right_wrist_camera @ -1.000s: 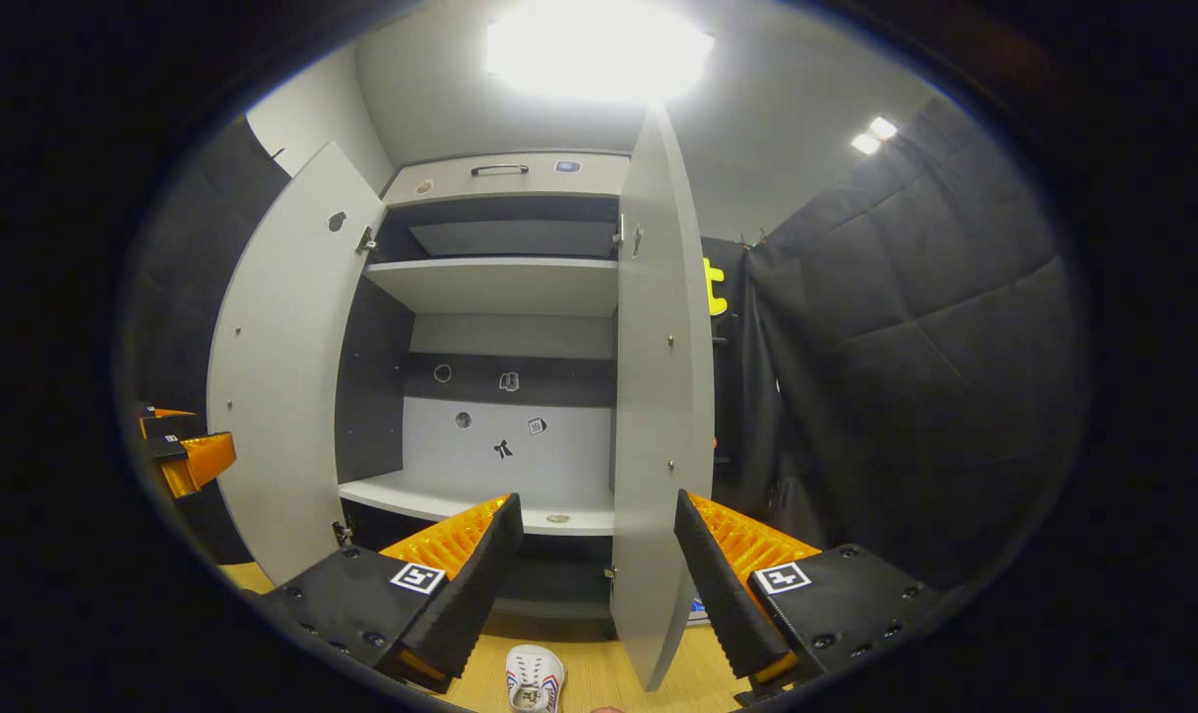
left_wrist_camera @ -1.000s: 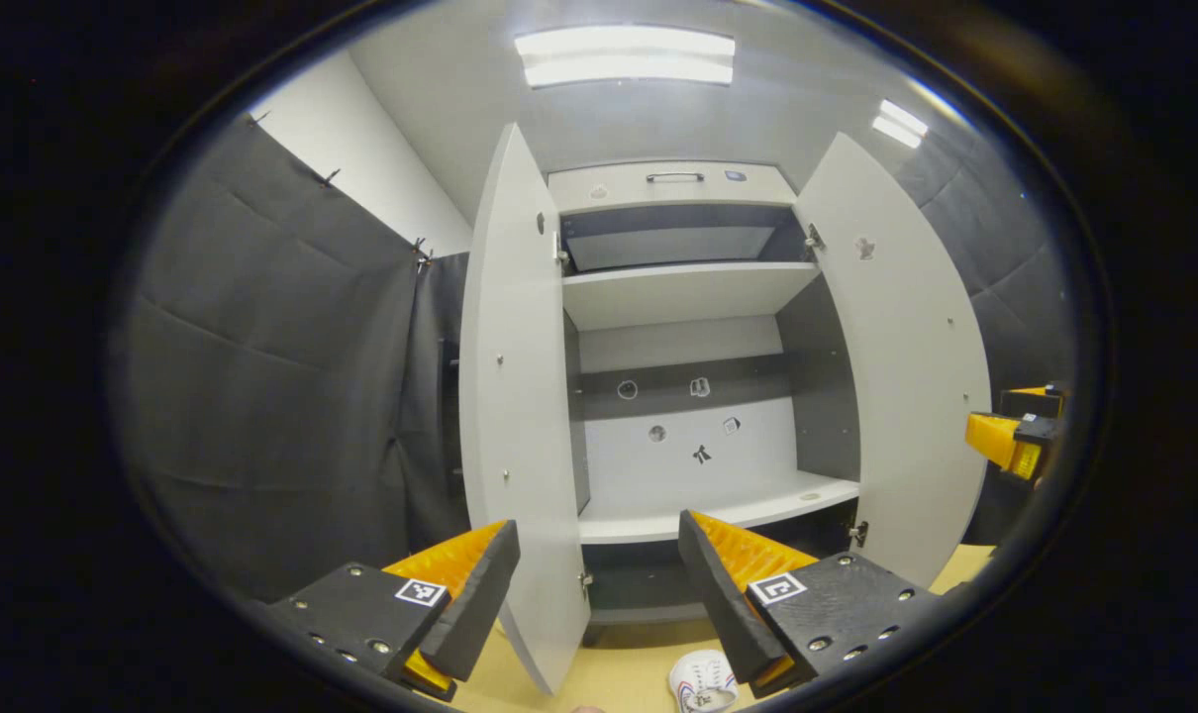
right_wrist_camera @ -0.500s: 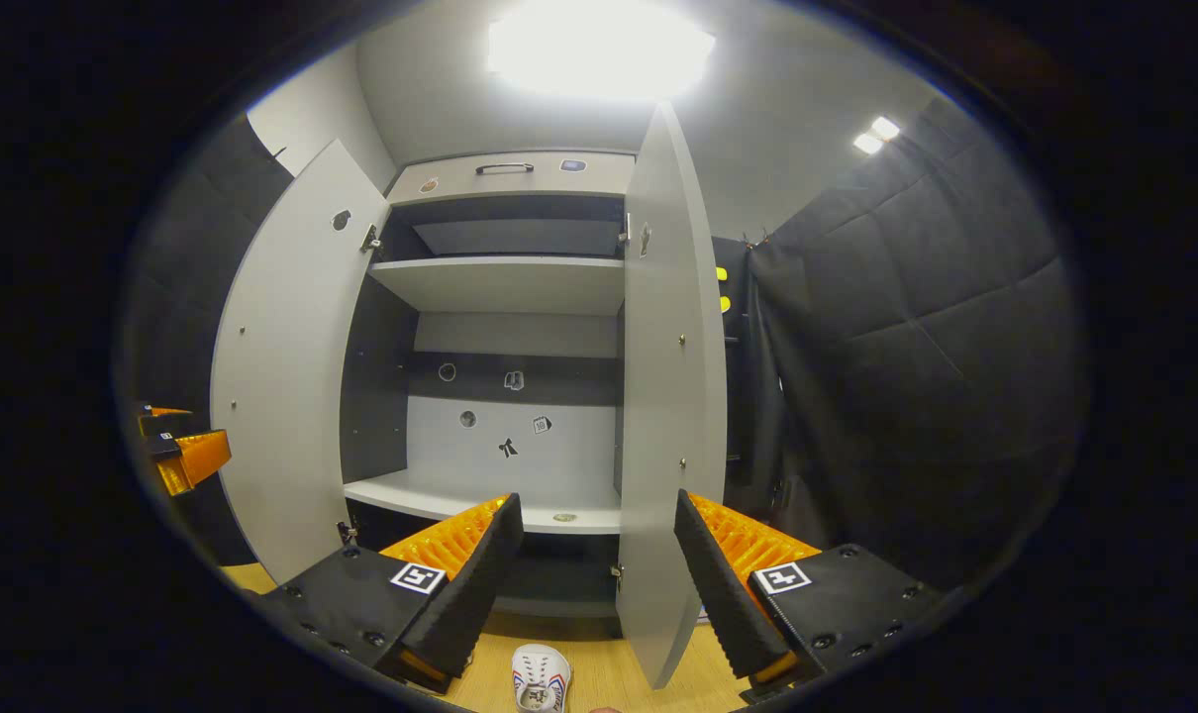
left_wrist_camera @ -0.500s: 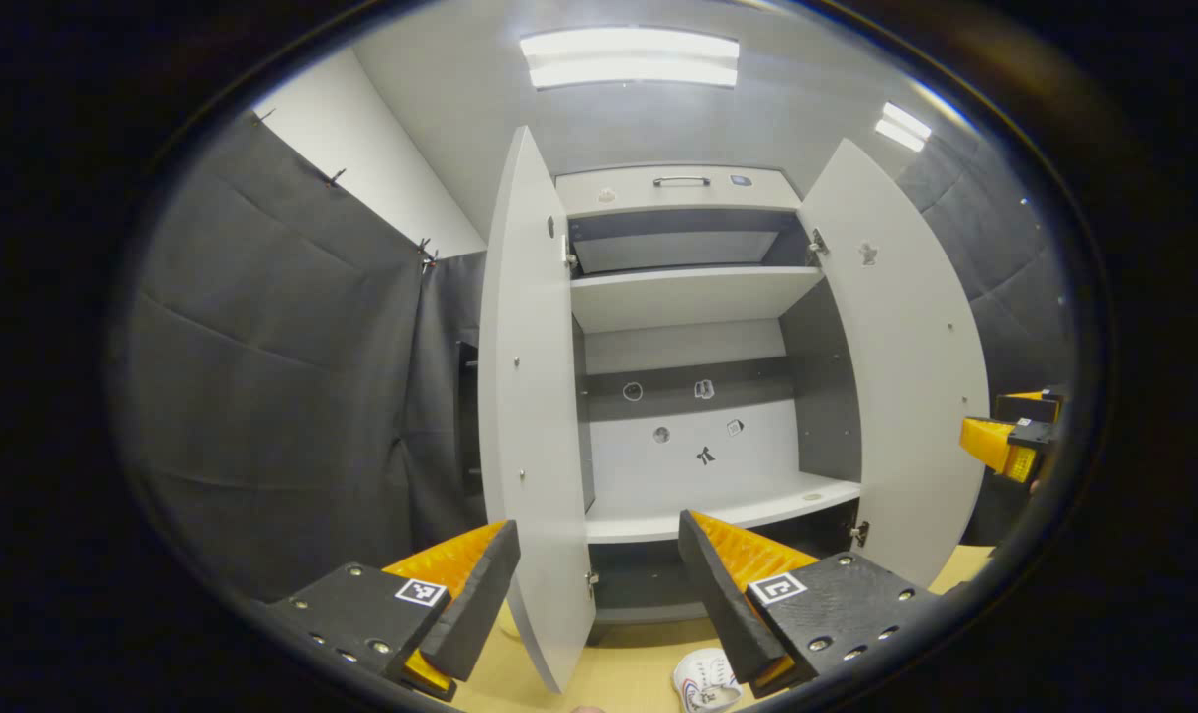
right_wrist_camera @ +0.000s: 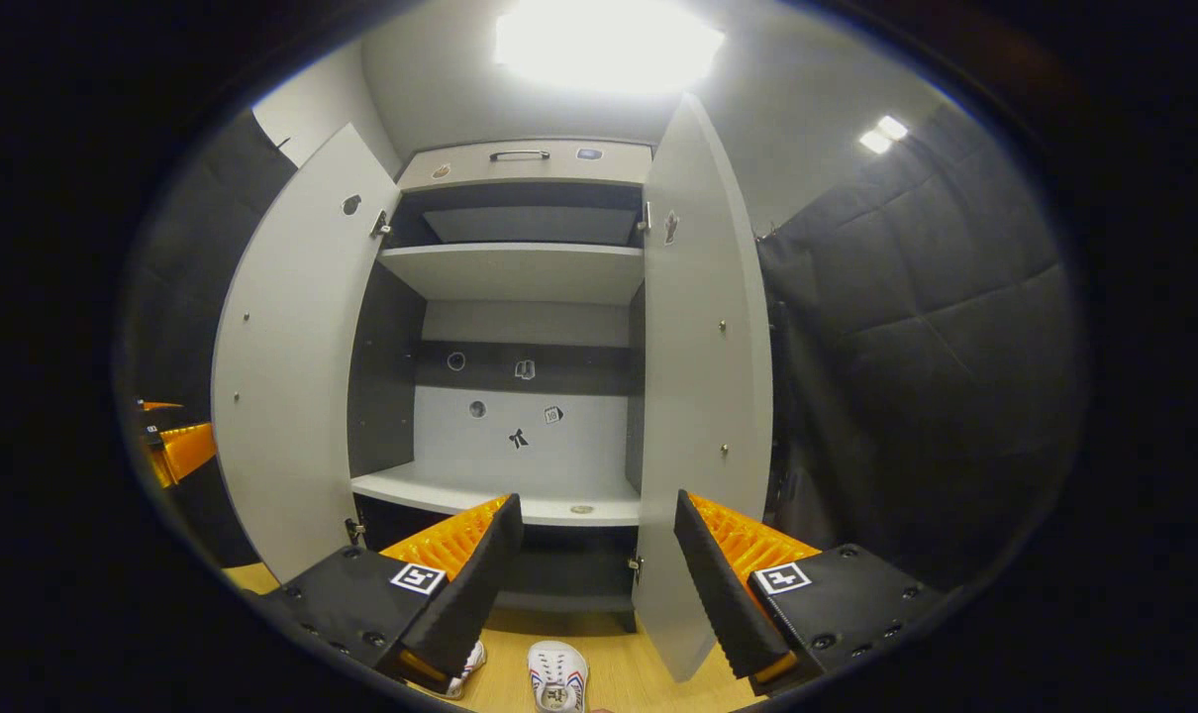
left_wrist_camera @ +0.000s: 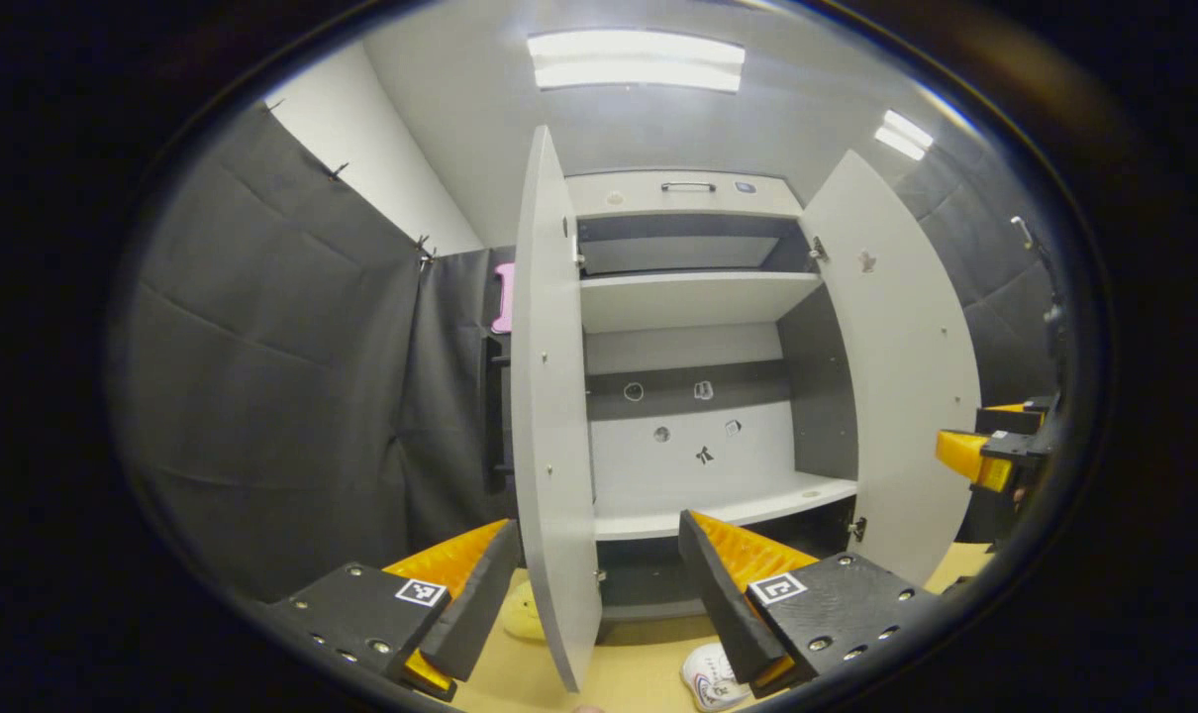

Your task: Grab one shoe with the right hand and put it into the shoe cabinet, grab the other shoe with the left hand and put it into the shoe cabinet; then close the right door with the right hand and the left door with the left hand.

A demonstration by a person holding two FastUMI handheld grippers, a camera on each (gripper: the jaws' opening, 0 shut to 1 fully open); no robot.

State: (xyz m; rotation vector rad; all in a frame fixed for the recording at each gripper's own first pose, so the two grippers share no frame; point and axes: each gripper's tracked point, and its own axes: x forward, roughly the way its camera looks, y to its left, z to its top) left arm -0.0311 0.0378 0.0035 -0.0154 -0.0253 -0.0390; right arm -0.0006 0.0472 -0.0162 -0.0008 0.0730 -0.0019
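Observation:
The grey shoe cabinet [left_wrist_camera: 698,297] stands ahead with both doors swung open and its shelves bare. A white shoe [left_wrist_camera: 710,678] lies on the wooden floor in front of it, beside my right-hand finger in the left gripper view. My left gripper [left_wrist_camera: 596,532] is open and holds nothing, well short of the cabinet. In the right gripper view the cabinet [right_wrist_camera: 520,272] is open too. One white shoe [right_wrist_camera: 557,675] lies on the floor below, and a second shoe [right_wrist_camera: 467,665] peeks from behind a finger. My right gripper [right_wrist_camera: 596,505] is open and holds nothing.
The left door [left_wrist_camera: 551,396] stands edge-on toward me and the right door [left_wrist_camera: 906,376] angles outward. The right gripper [left_wrist_camera: 985,456] shows past that door. A pale rounded thing [left_wrist_camera: 525,609] lies on the floor by the left door. Black cloth walls close in on both sides.
Both views have shifted slightly relative to the cabinet. The second shoe has come into the right gripper view, and the pale thing by the left door has appeared. Both grippers stay open.

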